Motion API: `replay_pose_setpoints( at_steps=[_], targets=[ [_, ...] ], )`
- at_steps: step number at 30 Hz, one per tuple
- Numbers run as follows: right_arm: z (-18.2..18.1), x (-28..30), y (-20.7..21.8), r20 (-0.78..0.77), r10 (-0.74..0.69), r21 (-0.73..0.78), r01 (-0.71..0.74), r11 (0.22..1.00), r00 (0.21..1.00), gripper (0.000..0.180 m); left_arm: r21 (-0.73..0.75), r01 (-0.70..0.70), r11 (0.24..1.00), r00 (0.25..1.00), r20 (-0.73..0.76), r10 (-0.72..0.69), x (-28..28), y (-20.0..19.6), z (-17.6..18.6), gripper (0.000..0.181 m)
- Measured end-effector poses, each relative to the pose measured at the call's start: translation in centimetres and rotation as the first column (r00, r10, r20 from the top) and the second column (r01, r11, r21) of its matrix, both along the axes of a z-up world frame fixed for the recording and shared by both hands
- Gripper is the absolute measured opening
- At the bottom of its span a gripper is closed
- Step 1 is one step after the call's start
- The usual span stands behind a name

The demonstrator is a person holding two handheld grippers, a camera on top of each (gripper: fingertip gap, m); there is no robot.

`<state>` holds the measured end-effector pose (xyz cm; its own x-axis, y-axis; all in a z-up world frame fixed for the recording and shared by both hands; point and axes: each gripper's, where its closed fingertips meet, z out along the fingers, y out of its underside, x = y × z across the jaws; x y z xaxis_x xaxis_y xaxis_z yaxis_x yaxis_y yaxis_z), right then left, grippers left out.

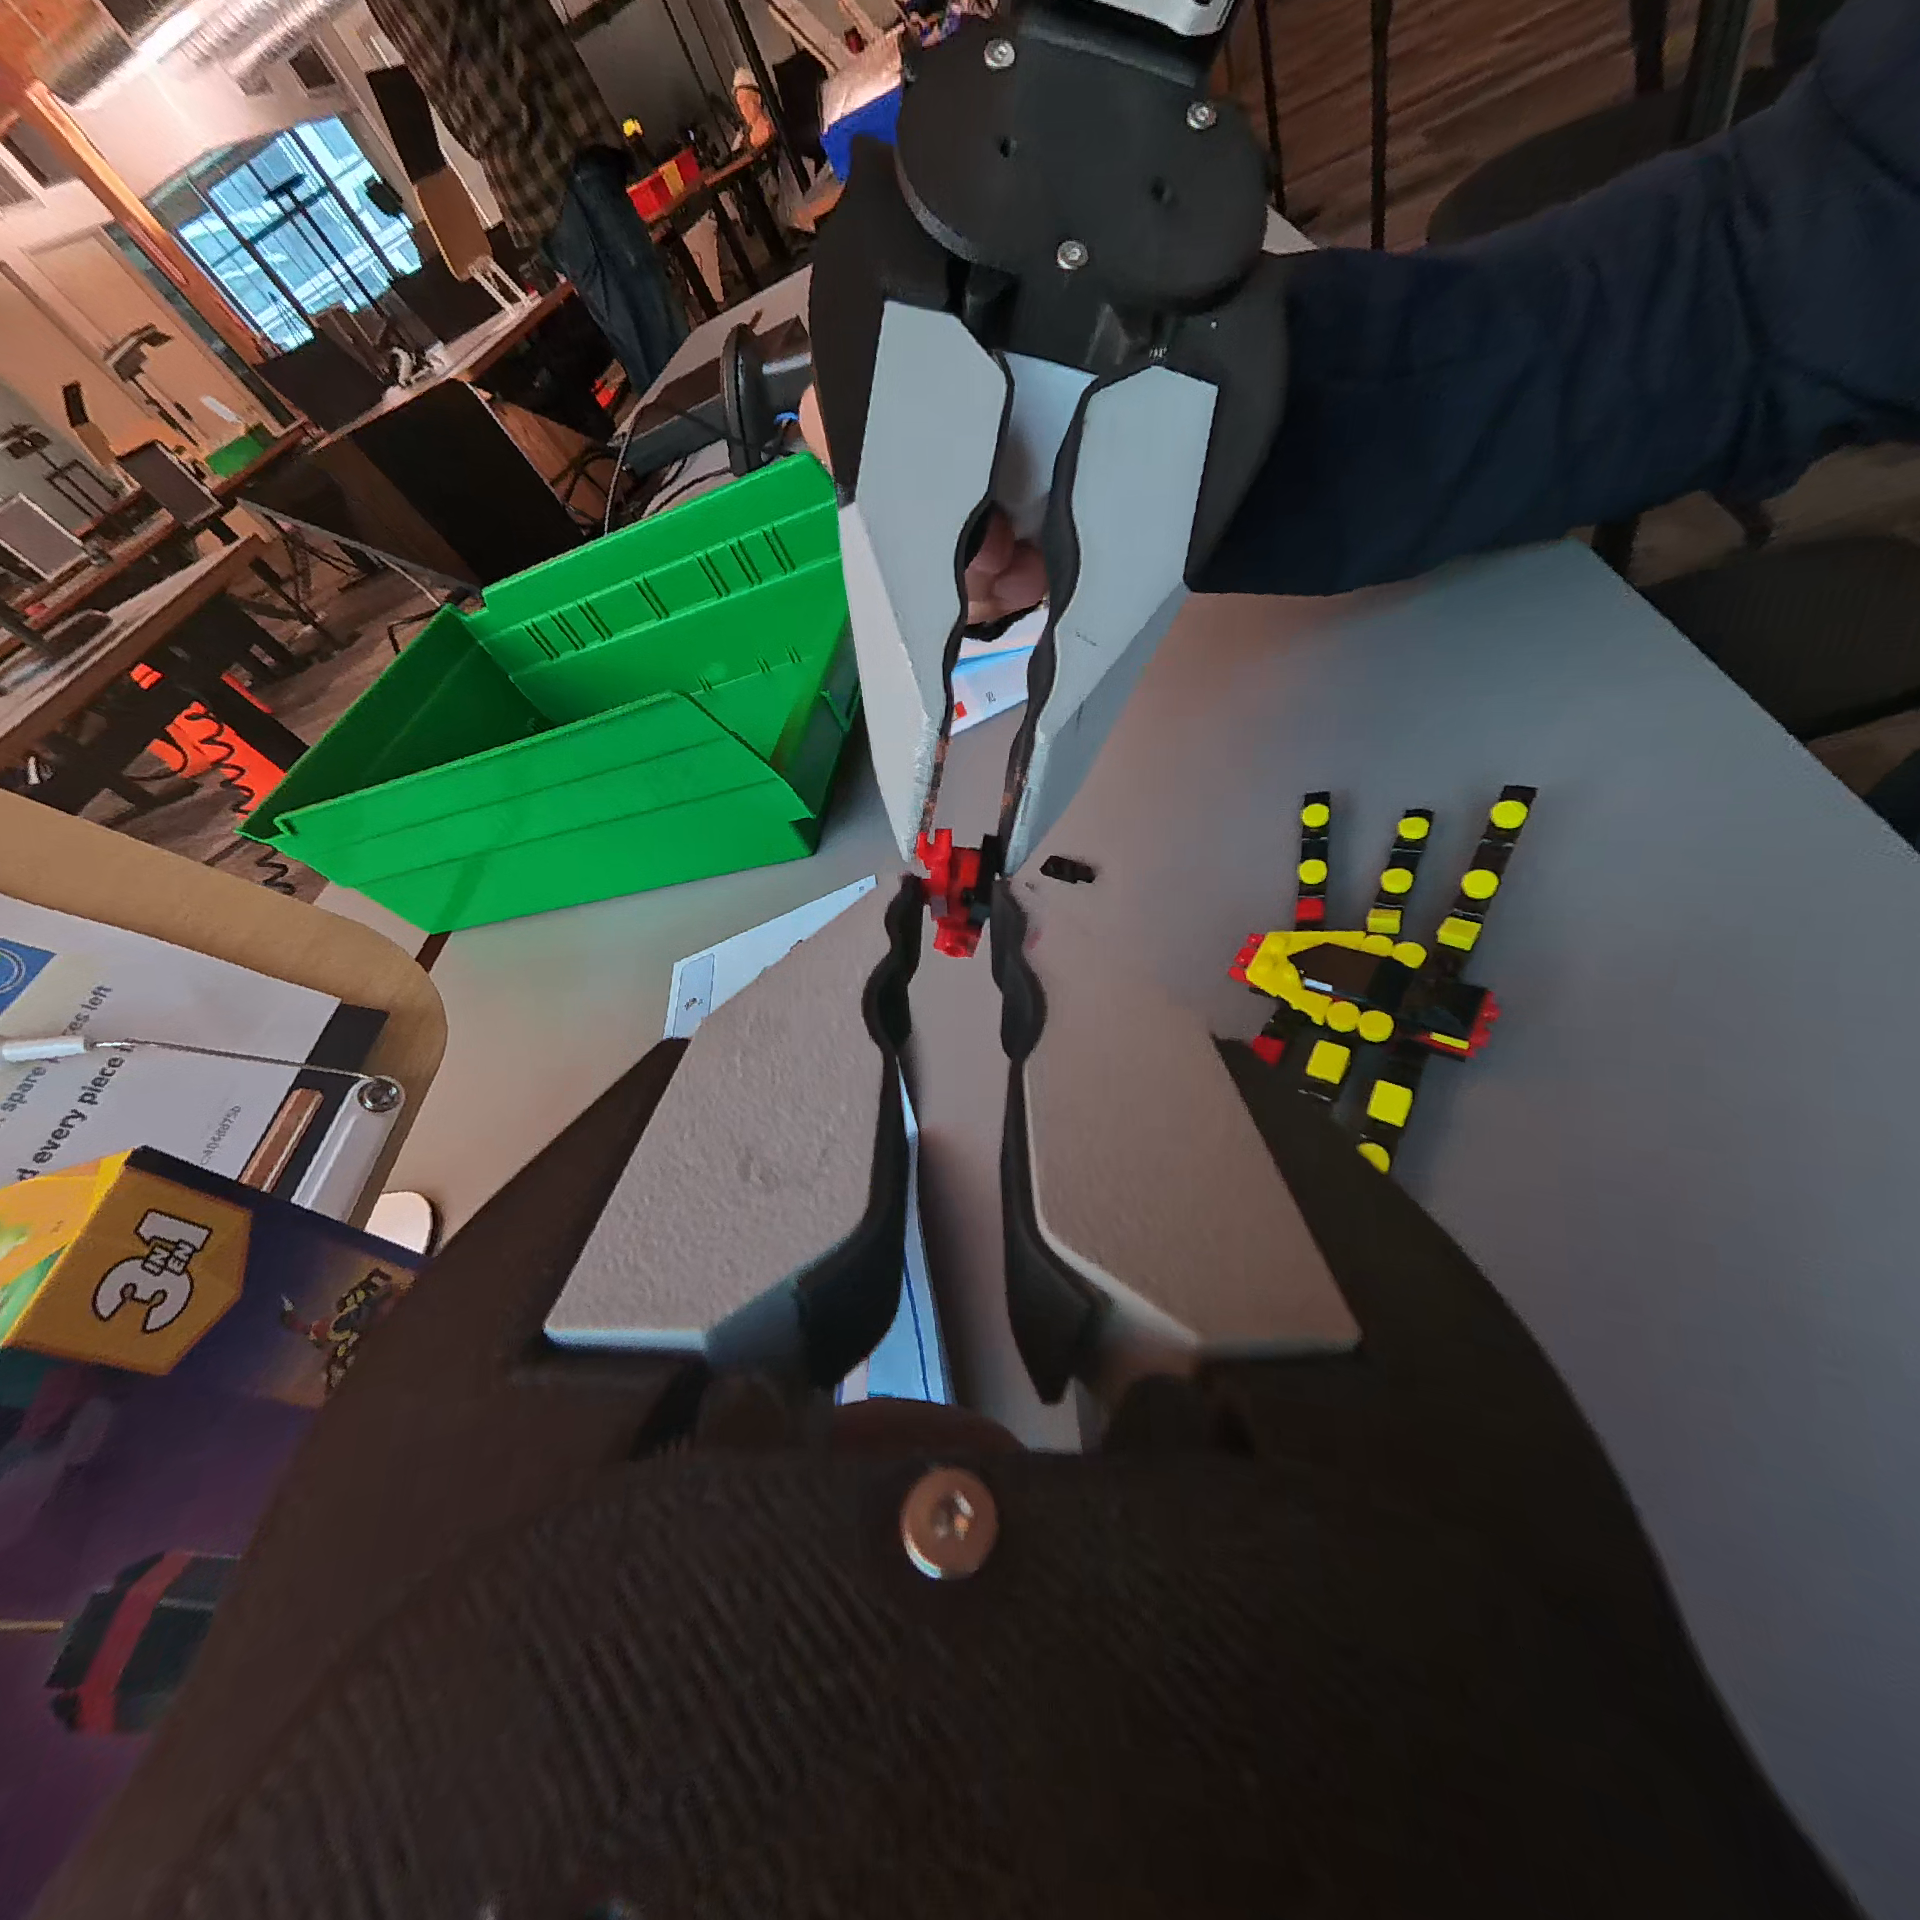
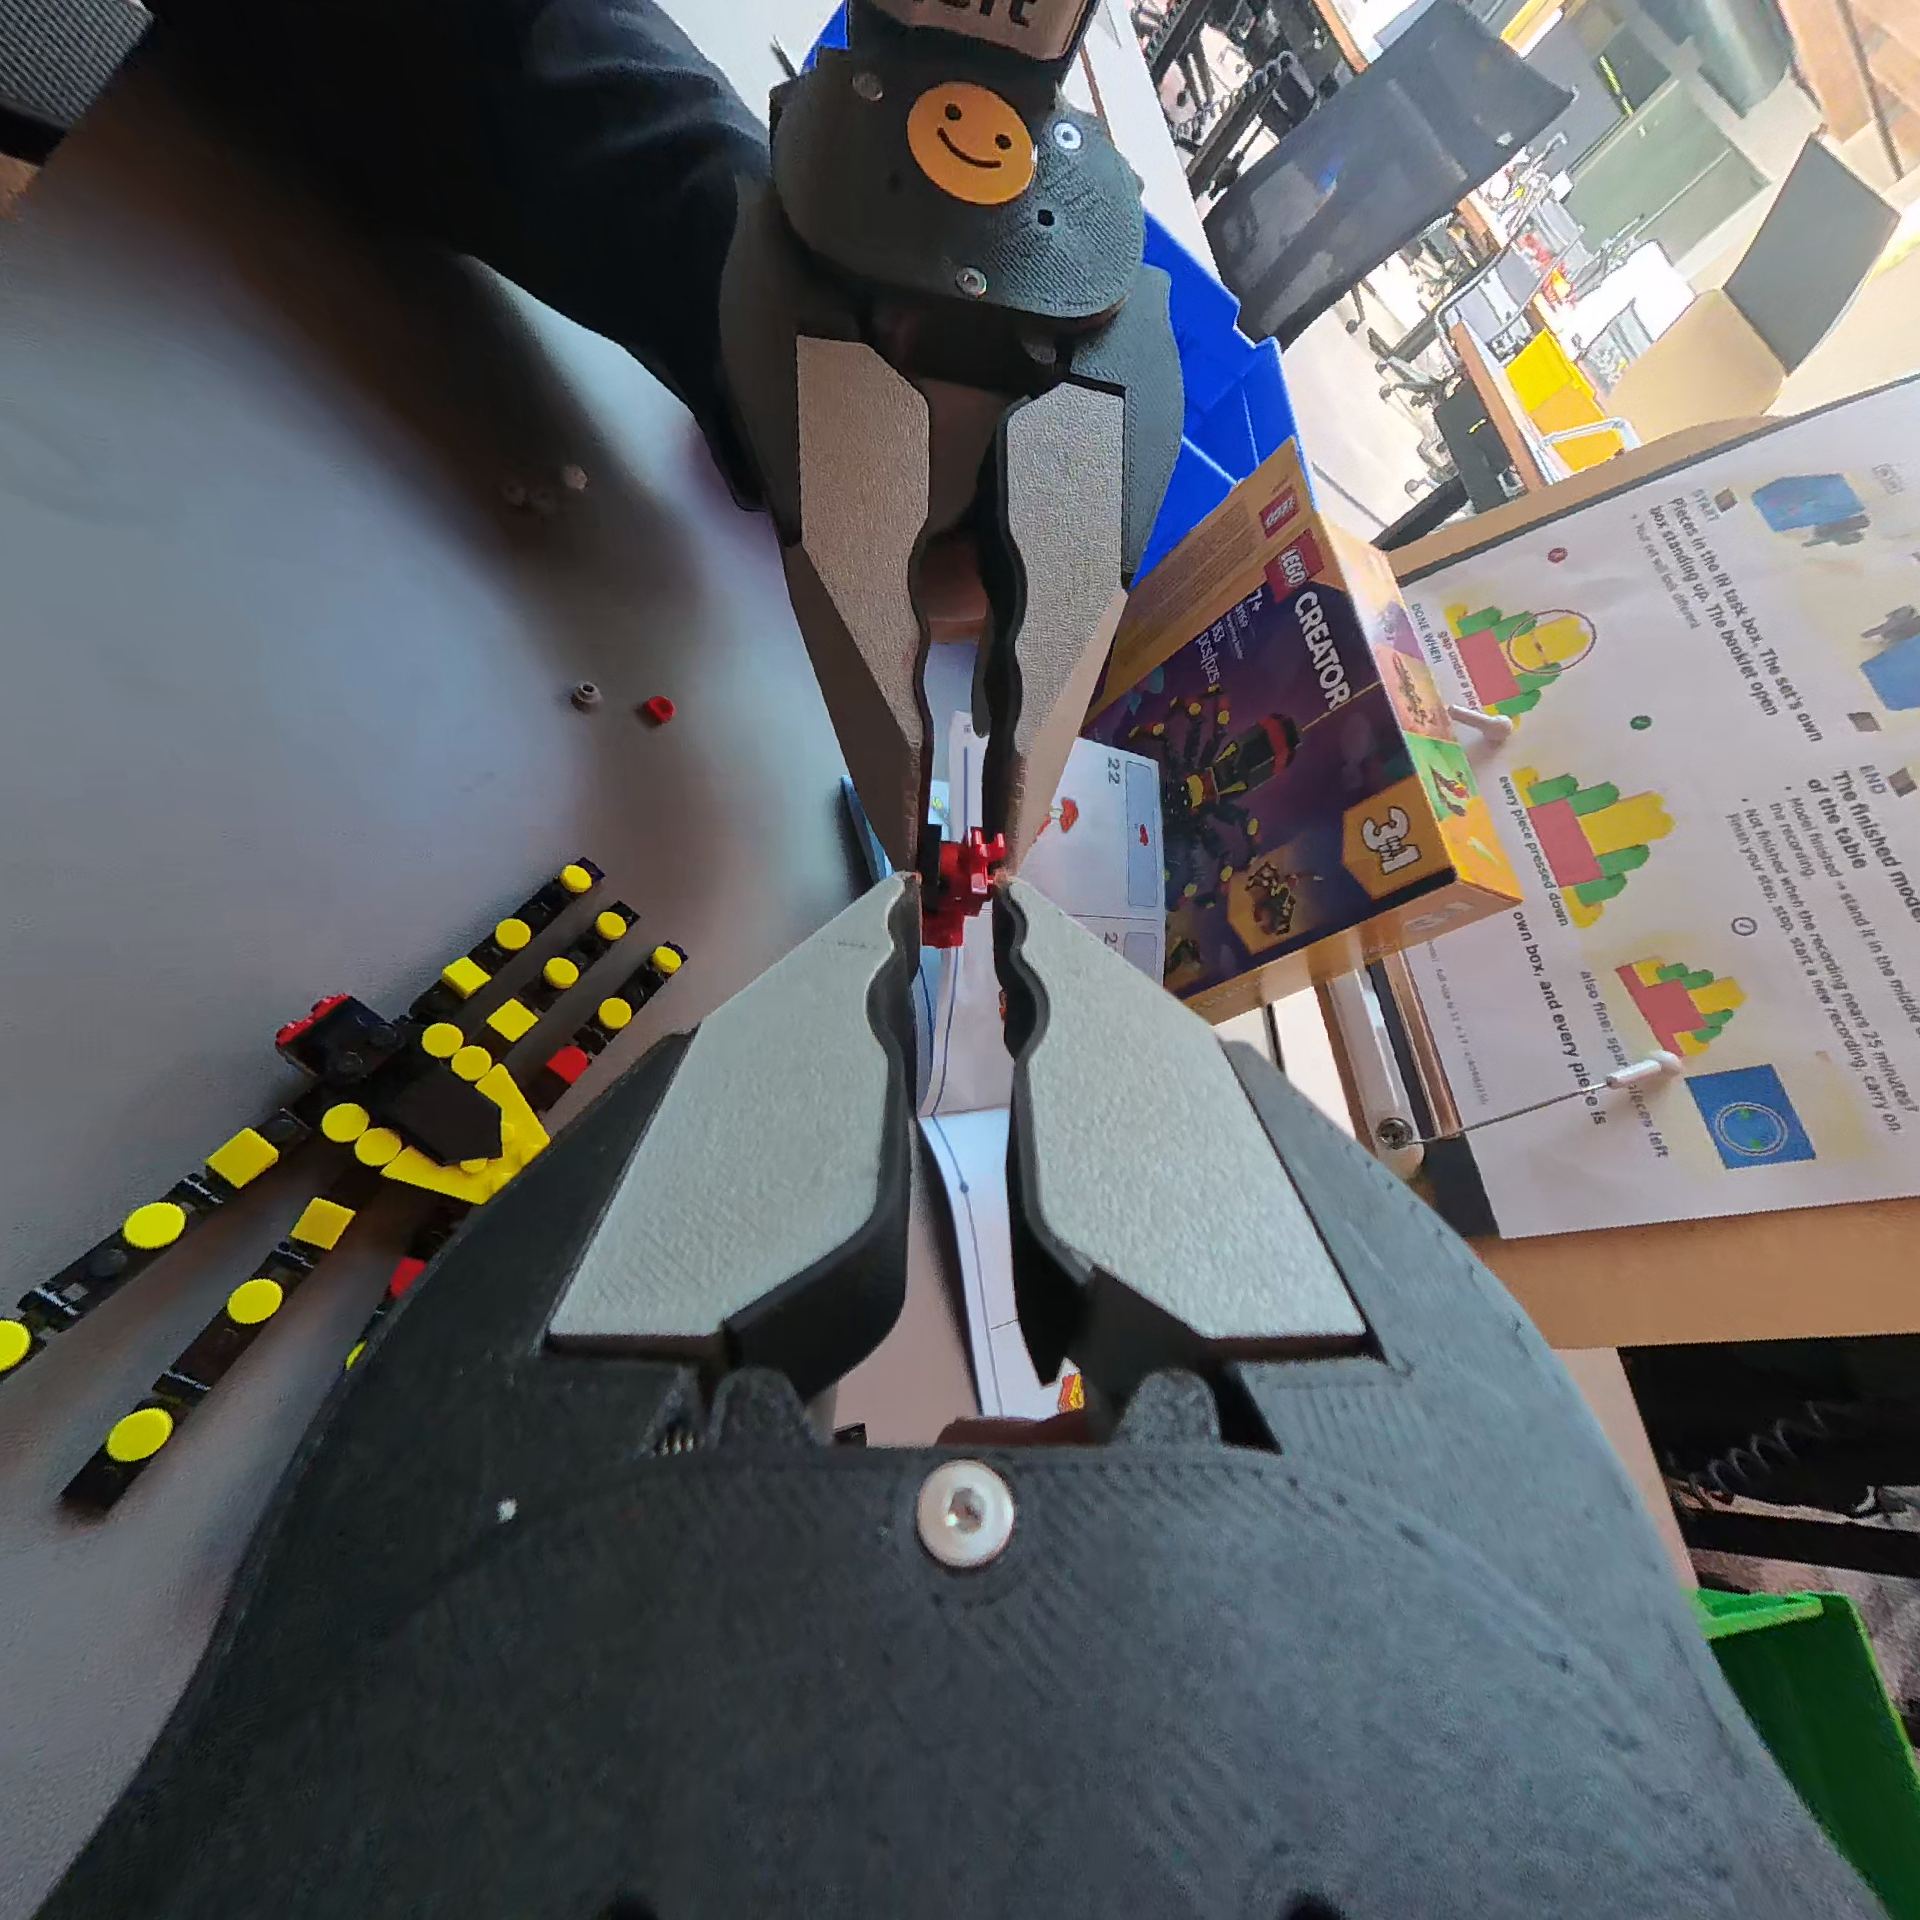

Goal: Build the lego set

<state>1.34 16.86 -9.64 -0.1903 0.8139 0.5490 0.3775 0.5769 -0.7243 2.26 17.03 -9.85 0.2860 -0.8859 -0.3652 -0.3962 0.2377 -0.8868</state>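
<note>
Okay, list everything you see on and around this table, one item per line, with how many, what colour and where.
Small brick cluster: one, red and black, held between both grippers' tips above the table.
Spider-like model: one, black, yellow, red, lying on the grey table.
Loose pieces: two, grey and red, on the table.
Bin: one, green, far side.
Set box: one, purple and yellow, standing.
Instruction sheet: one, white, on a board.
Left gripper: closed on the cluster.
Right gripper: closed on the cluster.
</note>
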Motion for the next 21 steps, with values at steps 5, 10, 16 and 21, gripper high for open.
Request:
replay_pose_setpoints(
  at_steps=[5,10,16,21],
  targets=[
    [-0.3,0.0,0.2,-0.005,-0.005,0.009,0.005,1.0,1.0,0.01,0.0,-0.008,1.0,1.0,-0.008,0.008,0.1,0.3,-0.4,0.01],
    [-0.5,-0.1,0.4,-0.036,-0.013,0.055,0.015,0.998,0.999,0.01,-0.017,-0.012,1.0,1.0,-0.001,0.012,-0.1,0.5,-0.6,0.01],
    [-1.0,-0.1,0.5,-0.044,-0.025,0.071,0.028,0.997,0.999,0.009,-0.032,-0.005,0.999,1.0,0.003,0.005,-0.1,0.6,-1.3,0.01],
    [-0.7,-0.2,0.2,-0.062,-0.015,0.063,0.019,0.998,0.998,0.008,-0.03,0.002,1.0,1.0,-0.016,-0.002,0.1,0.4,-1.5,0.01]
  ],
)
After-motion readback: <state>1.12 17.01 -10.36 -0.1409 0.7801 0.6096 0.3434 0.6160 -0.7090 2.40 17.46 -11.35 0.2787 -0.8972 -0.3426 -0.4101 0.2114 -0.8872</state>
